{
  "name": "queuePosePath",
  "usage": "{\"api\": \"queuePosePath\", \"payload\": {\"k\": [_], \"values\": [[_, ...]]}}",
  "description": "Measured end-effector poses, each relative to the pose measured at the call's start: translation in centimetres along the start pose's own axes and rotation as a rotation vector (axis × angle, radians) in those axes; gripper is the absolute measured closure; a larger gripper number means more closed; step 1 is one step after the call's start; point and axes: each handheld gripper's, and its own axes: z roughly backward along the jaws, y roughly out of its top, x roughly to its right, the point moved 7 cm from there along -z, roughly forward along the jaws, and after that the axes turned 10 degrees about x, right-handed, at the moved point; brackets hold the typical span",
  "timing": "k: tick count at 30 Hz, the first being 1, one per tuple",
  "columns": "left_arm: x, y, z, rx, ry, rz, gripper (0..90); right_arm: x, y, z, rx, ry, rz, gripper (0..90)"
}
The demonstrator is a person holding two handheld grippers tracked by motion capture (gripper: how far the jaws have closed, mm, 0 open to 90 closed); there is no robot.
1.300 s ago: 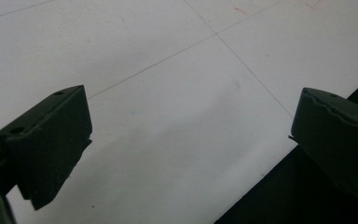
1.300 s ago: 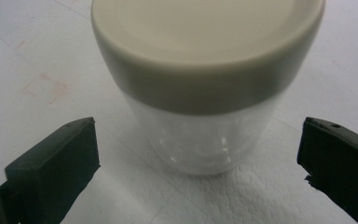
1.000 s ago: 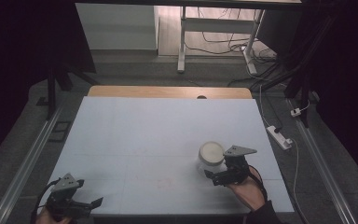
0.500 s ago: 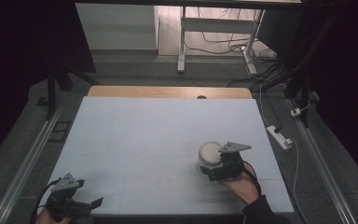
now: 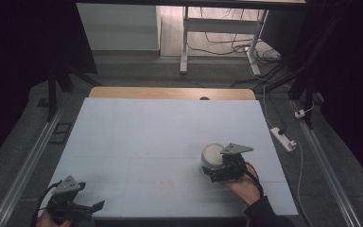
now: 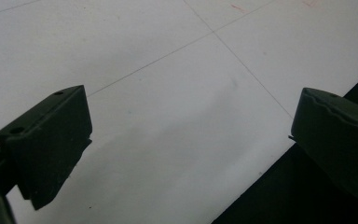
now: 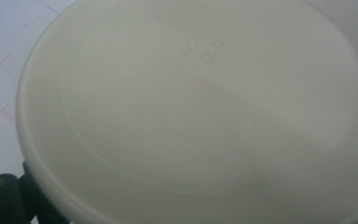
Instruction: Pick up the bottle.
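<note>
A round white container with a flat lid [image 5: 212, 152] stands on the white table mat [image 5: 160, 132], right of centre near the front. My right gripper [image 5: 211, 166] is pushed up against its near side, held by a hand. In the right gripper view the lid [image 7: 196, 107] is very close, and one black finger [image 7: 0, 196] shows far out at the lower left, under the lid's rim. The jaws look spread around the container. My left gripper [image 5: 94, 208] rests at the mat's front left corner, open, with only bare mat between its fingers [image 6: 51, 140].
The mat's front edge [image 6: 261, 177] runs just below the left gripper's jaws. A wooden strip [image 5: 170, 92] borders the mat's far side. A white power strip [image 5: 283, 138] and cables lie on the floor to the right. Metal rails [image 5: 26, 165] flank the table.
My right gripper has slid forward and a little left, closing in on the container until the lid covers its view. The container has barely shifted. The left gripper has stayed put.
</note>
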Motion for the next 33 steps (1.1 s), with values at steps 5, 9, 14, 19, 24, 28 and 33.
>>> {"api": "queuePosePath", "payload": {"k": [5, 9, 14, 19, 24, 28, 33], "values": [[0.0, 0.0, 0.0, -0.001, -0.001, -0.004, 0.0, -0.1, 0.1, 0.1, 0.017, -0.007, 0.044, 5.7], [0.0, 0.0, 0.0, -0.002, -0.002, -0.007, 0.0, 0.0, 0.1, 0.2, 0.023, -0.003, 0.055, 5.9], [0.1, 0.0, 0.0, -0.004, -0.002, -0.009, 0.0, -0.1, 0.1, 0.3, 0.026, -0.005, 0.065, 6.2], [0.1, 0.0, 0.0, -0.003, -0.003, -0.009, 0.0, -0.1, 0.1, 0.3, 0.030, -0.008, 0.071, 6.3], [0.1, 0.0, 0.0, -0.003, -0.003, -0.008, 0.0, -0.2, 0.3, 0.5, 0.037, -0.011, 0.079, 6.3], [0.1, 0.0, 0.0, -0.003, -0.003, -0.007, 0.0, -0.4, 0.6, 0.7, 0.044, 0.000, 0.079, 6.3], [0.0, 0.0, 0.0, -0.003, -0.004, -0.005, 0.0, -0.8, 1.2, 0.8, 0.054, 0.018, 0.080, 6.3]]}}
